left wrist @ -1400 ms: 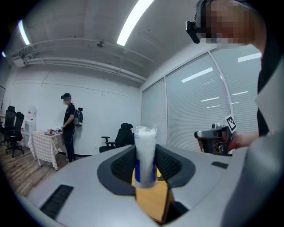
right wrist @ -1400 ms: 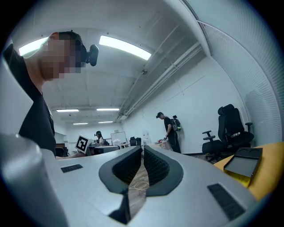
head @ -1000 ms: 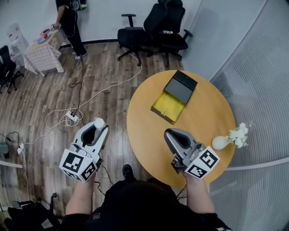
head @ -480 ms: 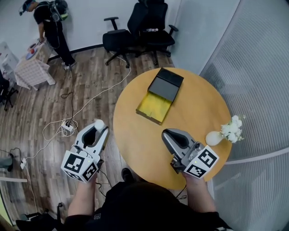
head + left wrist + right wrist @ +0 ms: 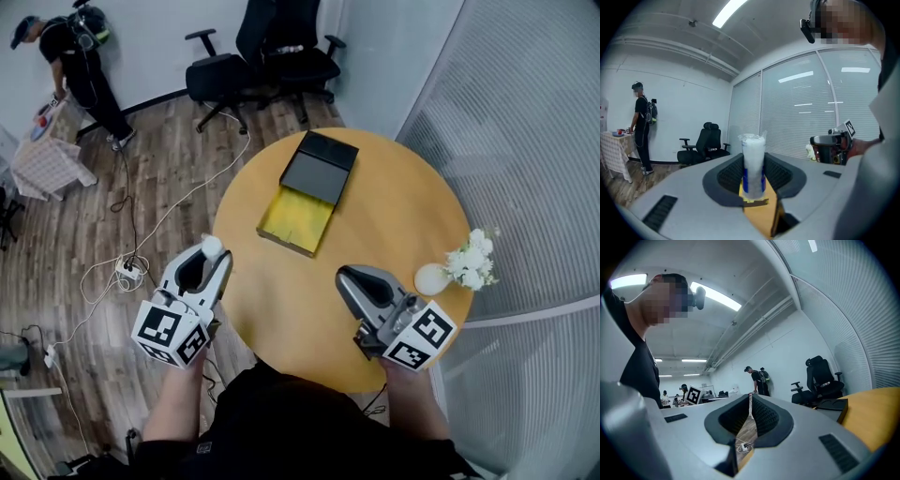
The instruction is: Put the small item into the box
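A small white item (image 5: 212, 247) wrapped in clear film, with a blue band, stands upright between the jaws of my left gripper (image 5: 215, 255), which is shut on it; it fills the middle of the left gripper view (image 5: 753, 161). That gripper hangs at the left edge of the round wooden table (image 5: 394, 216). The box (image 5: 294, 219) lies open on the table's far side, yellow inside, its black lid (image 5: 320, 167) folded back. My right gripper (image 5: 345, 276) is over the table's near part with its jaws shut (image 5: 750, 399) and nothing between them.
A white vase with white flowers (image 5: 457, 266) stands near the table's right edge. Black office chairs (image 5: 272, 52) stand beyond the table. Cables and a power strip (image 5: 128, 272) lie on the wood floor at the left. A person (image 5: 80, 56) stands by a small cloth-covered table (image 5: 47, 155) at the far left.
My left gripper with the white item has come from over the floor to the table's left edge. The table and box have shifted left in view. The right gripper has stayed put.
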